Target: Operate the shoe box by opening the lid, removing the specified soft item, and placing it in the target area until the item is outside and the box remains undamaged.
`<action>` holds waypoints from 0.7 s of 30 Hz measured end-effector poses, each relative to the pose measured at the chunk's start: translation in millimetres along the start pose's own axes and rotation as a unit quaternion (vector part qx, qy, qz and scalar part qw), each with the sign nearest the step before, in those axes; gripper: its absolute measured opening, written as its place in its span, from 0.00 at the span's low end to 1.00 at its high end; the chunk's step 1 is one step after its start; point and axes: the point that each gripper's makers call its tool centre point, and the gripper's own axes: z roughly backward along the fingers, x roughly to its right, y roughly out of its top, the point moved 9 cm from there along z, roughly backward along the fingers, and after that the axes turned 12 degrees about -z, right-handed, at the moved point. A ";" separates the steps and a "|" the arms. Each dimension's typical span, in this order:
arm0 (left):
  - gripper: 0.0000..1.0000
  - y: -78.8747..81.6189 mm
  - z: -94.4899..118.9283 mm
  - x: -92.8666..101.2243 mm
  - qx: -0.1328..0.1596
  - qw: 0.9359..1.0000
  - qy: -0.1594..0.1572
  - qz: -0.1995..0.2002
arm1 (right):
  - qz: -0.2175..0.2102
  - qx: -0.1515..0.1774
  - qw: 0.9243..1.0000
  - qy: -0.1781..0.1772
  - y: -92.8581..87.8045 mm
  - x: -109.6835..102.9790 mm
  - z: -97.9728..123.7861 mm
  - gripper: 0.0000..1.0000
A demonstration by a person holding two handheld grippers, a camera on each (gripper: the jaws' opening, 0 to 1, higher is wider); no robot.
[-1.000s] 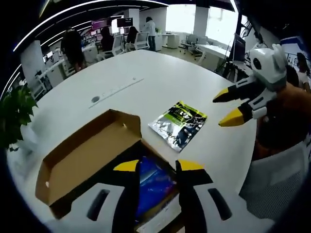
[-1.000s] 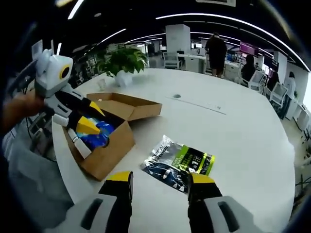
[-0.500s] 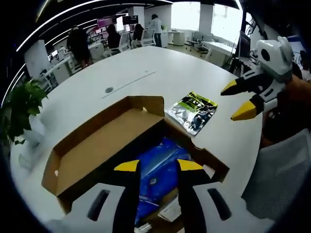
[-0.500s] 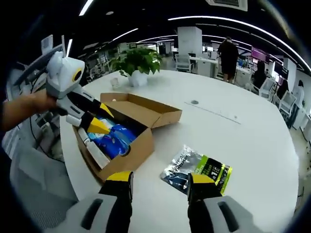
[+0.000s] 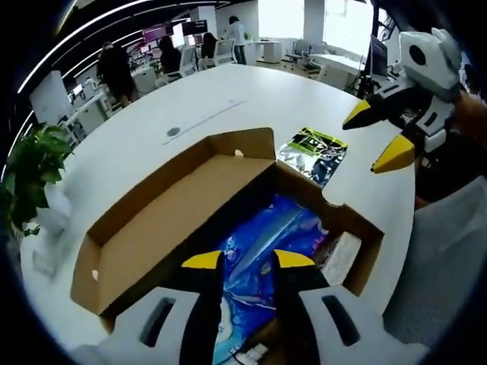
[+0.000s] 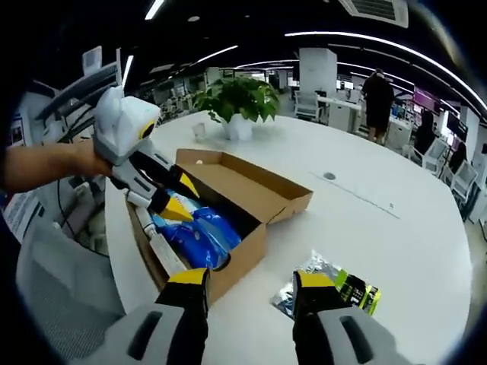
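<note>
**Left gripper poised over the pouch**

The left gripper (image 5: 238, 260), jaws parted and empty, hangs above the blue pouch (image 5: 262, 247) inside the open shoe box (image 5: 152, 228); its long axis runs toward 1 o'clock. The right gripper (image 6: 249, 280) (also parted, empty) stands farther off.

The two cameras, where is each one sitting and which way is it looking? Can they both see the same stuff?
Left gripper view: rides the left gripper, looking down into the open shoe box at the blue soft item; its own yellow-tipped jaws show, and the right gripper beside it.
Right gripper view: rides the right gripper, looking across the white table at the box; its own jaws show, plus the left gripper in a hand.
Shared: box, blue item, silver-green packet, potted plant.
</note>
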 end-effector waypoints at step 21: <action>0.14 -14.2 -27.6 -14.6 -0.011 0.999 -0.034 -0.040 | 0.066 -0.027 0.997 0.034 18.9 -20.2 -45.4 0.33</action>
